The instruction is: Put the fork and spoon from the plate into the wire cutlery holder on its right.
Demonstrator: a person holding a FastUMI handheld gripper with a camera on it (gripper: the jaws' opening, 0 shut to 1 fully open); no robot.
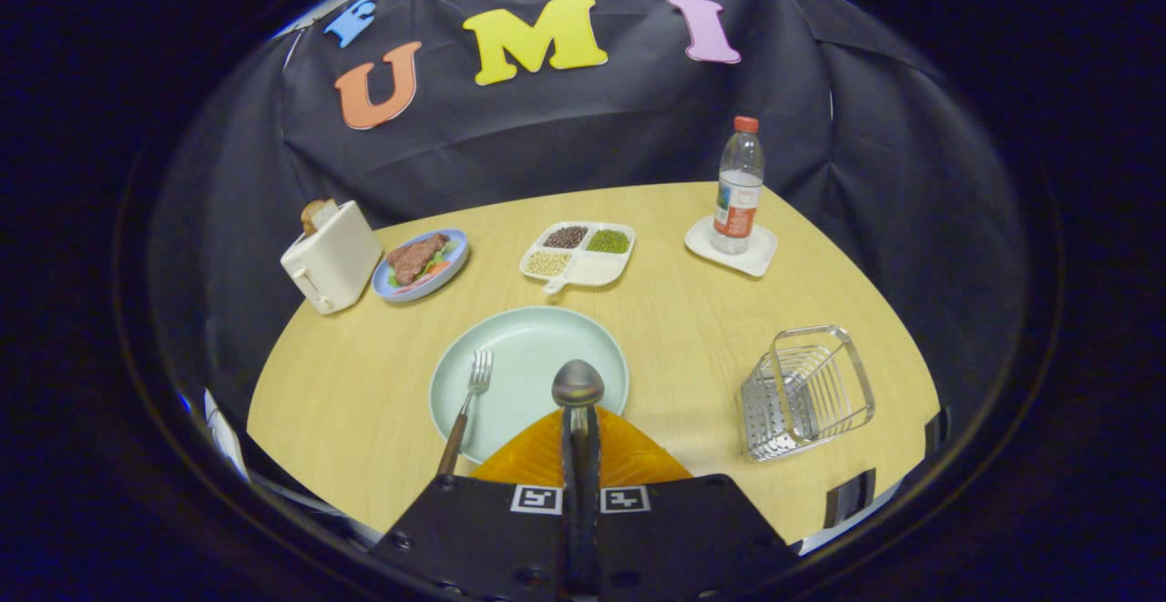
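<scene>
While the gripper [580, 429] clamps the spoon [577, 385], the fork [466, 404] rests on the plate [524, 352].

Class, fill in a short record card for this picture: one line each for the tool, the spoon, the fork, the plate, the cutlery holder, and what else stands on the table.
tool: its two orange fingers are closed on the spoon handle
spoon: silver metal spoon, held, bowl over the plate's near edge
fork: silver fork with brown wooden handle, lying on the plate's left side, handle over the rim
plate: round pale green plate, ahead of the fingers
holder: silver wire cutlery holder, right of the plate, no cutlery in it
others: cream toaster, clear plastic bottle
</scene>
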